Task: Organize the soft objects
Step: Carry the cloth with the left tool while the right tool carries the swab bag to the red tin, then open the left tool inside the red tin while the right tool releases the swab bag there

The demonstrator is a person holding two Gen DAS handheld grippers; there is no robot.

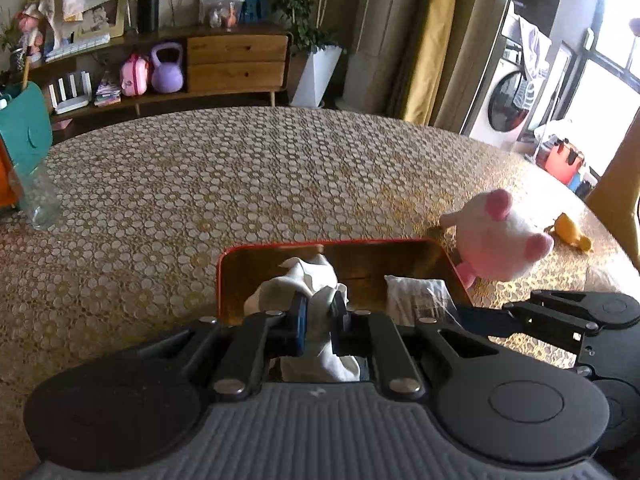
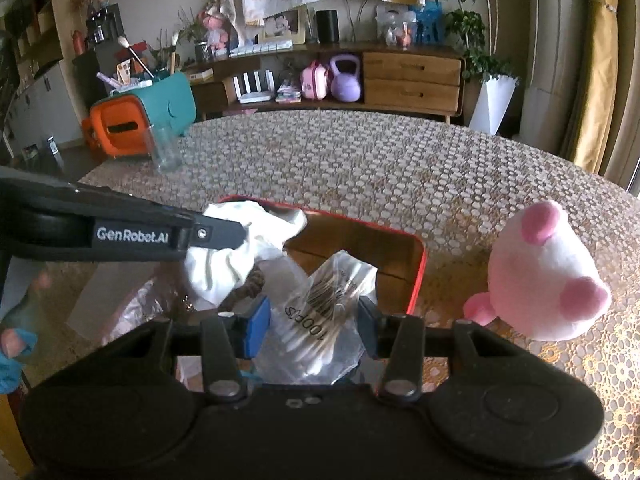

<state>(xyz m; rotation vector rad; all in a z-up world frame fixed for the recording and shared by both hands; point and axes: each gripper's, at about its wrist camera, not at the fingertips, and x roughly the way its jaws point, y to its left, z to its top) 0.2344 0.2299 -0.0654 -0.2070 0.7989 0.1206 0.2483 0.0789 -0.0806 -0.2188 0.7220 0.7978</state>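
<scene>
Left gripper [image 1: 320,314]: clenched on a crumpled white cloth [image 1: 308,280], which bunches out ahead of the blue pads and hangs down behind them; in the right wrist view its black arm [image 2: 120,232] reaches in from the left to the same cloth [image 2: 236,252].
White cloth position: held over the left part of the red-rimmed box [image 1: 218,276], above its brown inside.
Right gripper [image 2: 314,326]: grasping a clear plastic bag of cotton swabs [image 2: 320,312] with black print on it, the blue pads pressed against its two sides; the bag bulges up between them.
Bag position: over the near right part of the red-rimmed box [image 2: 418,276], just beside the cloth; in the left wrist view it shows as a pale packet [image 1: 416,292] inside the box's right half.
Box: rectangular with rounded corners, sitting on the round table covered by a gold-and-white flower-patterned cloth [image 1: 248,184].
Pink-and-white plush toy [image 2: 548,280]: lying on the table just right of the box, outside it.
Small yellow soft toy [image 1: 570,232]: on the table beyond the plush toy, near the table's edge.
Clear glass [image 2: 162,150]: upright at the far left of the table, well apart from the box.
Teal-and-orange case [image 2: 140,116]: just behind the glass.
</scene>
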